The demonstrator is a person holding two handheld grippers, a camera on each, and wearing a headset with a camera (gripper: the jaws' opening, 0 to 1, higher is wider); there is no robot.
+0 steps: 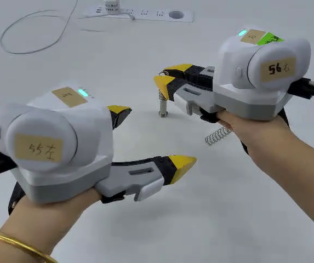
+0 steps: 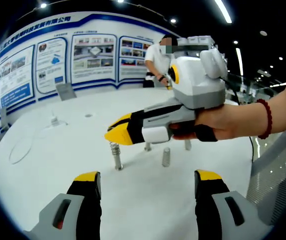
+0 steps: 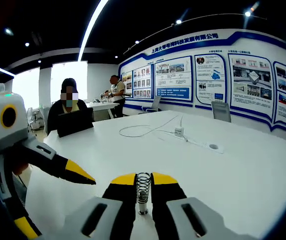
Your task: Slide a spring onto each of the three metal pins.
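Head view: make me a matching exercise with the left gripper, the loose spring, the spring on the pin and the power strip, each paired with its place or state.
1 left gripper
2 loose spring
3 spring on the pin
4 power strip

A standing upright
B at the far edge of the table
C jaws wide open
D lying on its side

Pairs: 1-C, 2-D, 3-A, 4-B
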